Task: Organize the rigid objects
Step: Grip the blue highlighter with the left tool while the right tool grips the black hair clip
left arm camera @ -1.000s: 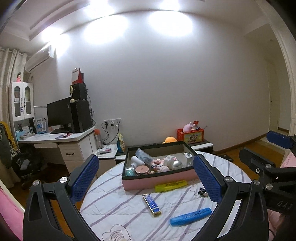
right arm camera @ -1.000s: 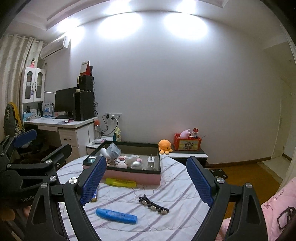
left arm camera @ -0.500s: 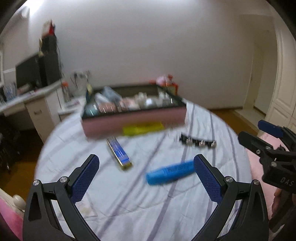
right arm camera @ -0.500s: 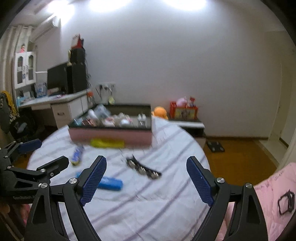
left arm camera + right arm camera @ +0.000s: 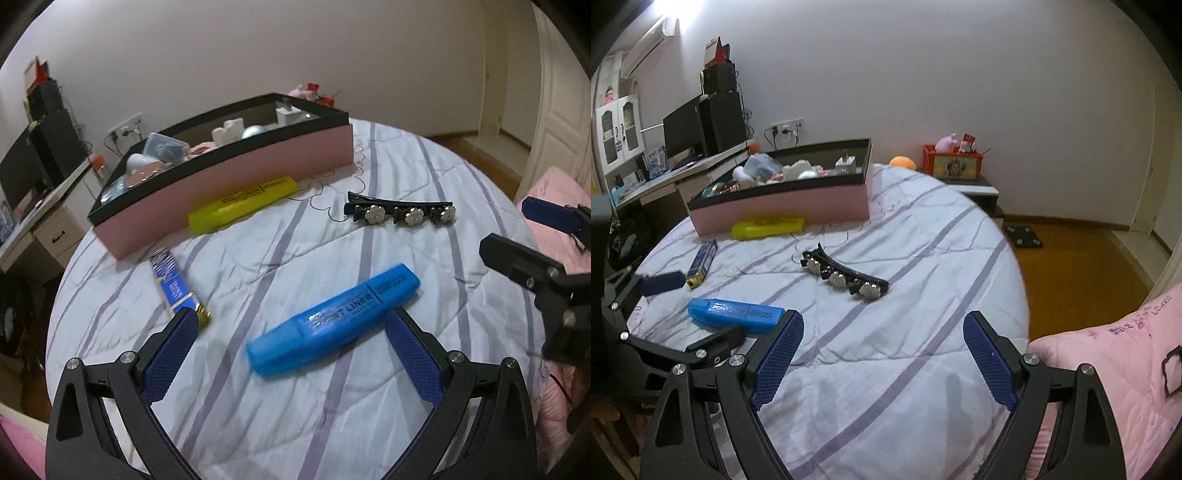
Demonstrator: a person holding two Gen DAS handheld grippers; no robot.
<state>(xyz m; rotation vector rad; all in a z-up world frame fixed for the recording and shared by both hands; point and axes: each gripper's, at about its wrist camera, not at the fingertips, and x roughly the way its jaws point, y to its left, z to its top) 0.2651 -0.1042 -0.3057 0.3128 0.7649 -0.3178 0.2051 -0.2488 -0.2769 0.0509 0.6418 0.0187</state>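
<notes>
Hovering my left gripper (image 5: 286, 334) wide over the blue highlighter (image 5: 334, 319), right gripper (image 5: 882, 349) wide, empty, toward the hair clip (image 5: 846, 275).

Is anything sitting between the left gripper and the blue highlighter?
Nothing visible. The left gripper is open, with the blue highlighter lying on the bedspread just ahead of its fingertips, and only bare cloth between.

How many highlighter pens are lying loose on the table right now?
2. The yellow highlighter lies against the pink box's front wall; the blue highlighter lies nearer, on the striped cloth. More could be hidden inside the box.
</notes>
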